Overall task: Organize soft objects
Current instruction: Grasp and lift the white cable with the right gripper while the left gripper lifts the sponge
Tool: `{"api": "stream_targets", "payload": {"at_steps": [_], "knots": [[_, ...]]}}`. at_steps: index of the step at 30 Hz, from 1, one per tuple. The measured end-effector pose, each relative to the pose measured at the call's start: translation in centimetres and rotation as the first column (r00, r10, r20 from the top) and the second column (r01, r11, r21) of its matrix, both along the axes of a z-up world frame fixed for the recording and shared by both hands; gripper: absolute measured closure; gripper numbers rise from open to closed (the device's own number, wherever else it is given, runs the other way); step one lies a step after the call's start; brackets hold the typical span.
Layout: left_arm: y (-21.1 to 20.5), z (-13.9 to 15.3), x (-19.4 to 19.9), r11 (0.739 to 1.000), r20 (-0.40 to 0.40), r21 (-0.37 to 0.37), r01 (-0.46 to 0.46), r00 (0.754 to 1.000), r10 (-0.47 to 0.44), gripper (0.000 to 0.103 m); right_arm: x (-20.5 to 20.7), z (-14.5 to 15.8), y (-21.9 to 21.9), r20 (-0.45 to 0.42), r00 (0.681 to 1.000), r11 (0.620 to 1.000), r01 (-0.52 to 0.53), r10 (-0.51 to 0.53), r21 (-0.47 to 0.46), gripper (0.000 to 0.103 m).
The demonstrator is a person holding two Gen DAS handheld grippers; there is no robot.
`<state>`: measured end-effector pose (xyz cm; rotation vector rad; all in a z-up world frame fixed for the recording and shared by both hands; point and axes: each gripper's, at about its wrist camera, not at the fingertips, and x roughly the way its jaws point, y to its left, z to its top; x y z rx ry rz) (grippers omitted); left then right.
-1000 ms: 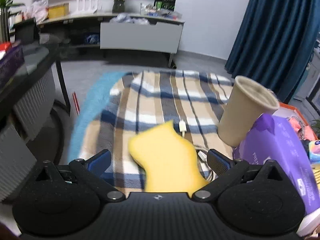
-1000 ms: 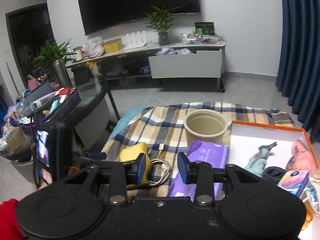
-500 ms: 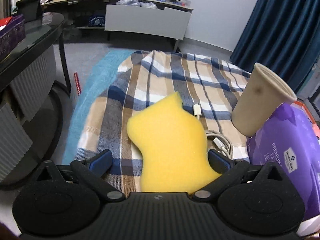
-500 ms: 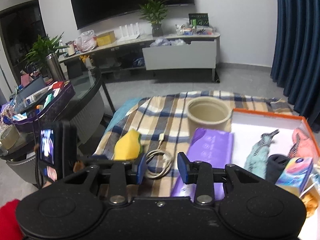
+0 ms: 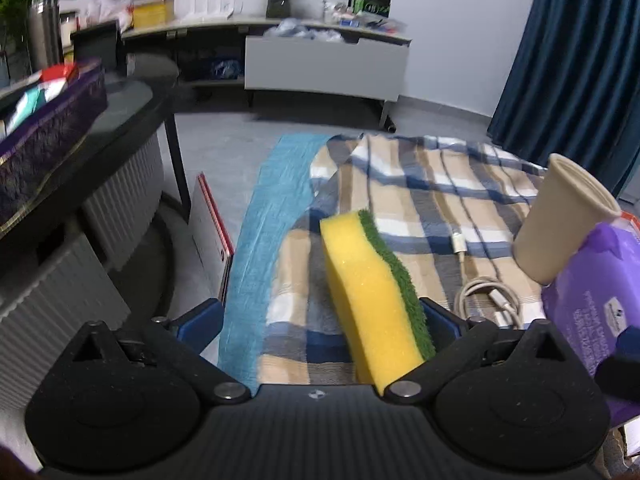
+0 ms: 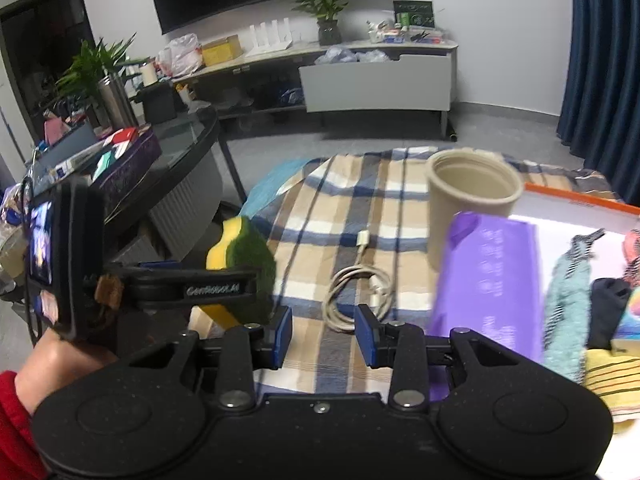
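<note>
While the left claw [image 5: 320, 322] stands wide, sponge [image 5: 374, 298] leaning on its right finger, unpinched, above the plaid blanket [image 5: 420, 184] | right view: right claw [image 6: 323, 330] part-spread, empty, hovering near the cable [image 6: 356, 292], probably next.

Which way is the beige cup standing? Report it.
Upright: the beige cup stands on the plaid blanket with its open mouth up; nothing shows inside.

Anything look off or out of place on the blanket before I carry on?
Yes: a coiled white charging cable lies loose on the plaid blanket among the soft items, and the sponge stands on edge against the left gripper's right finger instead of lying flat. Nothing looks spilled or damaged.
</note>
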<state>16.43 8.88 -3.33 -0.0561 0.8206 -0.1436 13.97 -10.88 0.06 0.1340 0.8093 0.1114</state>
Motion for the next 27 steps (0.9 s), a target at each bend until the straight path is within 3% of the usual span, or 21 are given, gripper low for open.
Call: {"api": "stream_targets", "payload": {"at_steps": [2, 4, 5, 8, 9, 12, 17, 22, 26, 27], "knots": [[0.2, -0.3, 0.6, 0.999, -0.02, -0.042, 0.016, 1.0, -0.017, 0.0, 0.4, -0.6, 0.4, -0.01, 1.0, 1.0, -0.001, 0.001, 0.001, 0.06], [-0.4, -0.3, 0.8, 0.997, -0.005, -0.044, 0.056, 0.998, -0.056, 0.008, 0.9, -1.3, 0.8, -0.018, 1.0, 1.0, 0.01, -0.01, -0.001, 0.06], [-0.8, -0.4, 0.9, 0.997, 0.001, -0.032, 0.074, 0.997, -0.074, 0.016, 1.2, -1.5, 1.0, -0.02, 1.0, 1.0, 0.017, -0.017, -0.007, 0.06], [-1.9, -0.9, 1.6, 0.993, -0.002, 0.008, 0.118, 0.993, -0.118, 0.055, 1.7, -2.5, 1.7, -0.017, 0.999, 0.998, 0.051, -0.051, -0.044, 0.06], [-1.9, -1.1, 1.8, 0.994, -0.007, 0.017, 0.112, 0.994, -0.112, 0.06, 1.9, -2.8, 1.8, -0.016, 0.998, 0.997, 0.059, -0.06, -0.051, 0.06], [-0.5, -1.0, 2.0, 0.995, -0.014, -0.053, 0.09, 0.996, -0.09, 0.063, 2.5, -3.6, 2.1, -0.017, 0.995, 0.994, 0.093, -0.094, -0.055, 0.06], [0.9, 0.4, 1.4, 0.99, 0.037, -0.095, 0.105, 0.994, -0.102, 0.063, 3.9, -5.7, 3.4, 0.015, 0.99, 0.986, 0.139, -0.138, -0.088, 0.059], [2.1, 0.6, 1.5, 0.974, 0.047, -0.188, 0.127, 0.992, -0.12, 0.063, 5.5, -7.6, 3.2, 0.007, 0.986, 0.985, 0.164, -0.164, -0.053, 0.06], [3.9, -0.2, 2.6, 0.946, 0.0, -0.314, 0.083, 0.996, -0.087, 0.063, 6.5, -8.8, 2.7, 0.004, 0.986, 0.985, 0.166, -0.166, -0.039, 0.074], [4.2, -0.5, 2.7, 0.941, -0.011, -0.331, 0.069, 0.997, -0.077, 0.063, 6.6, -8.9, 2.5, 0.011, 0.985, 0.985, 0.172, -0.171, -0.025, 0.082]]}}
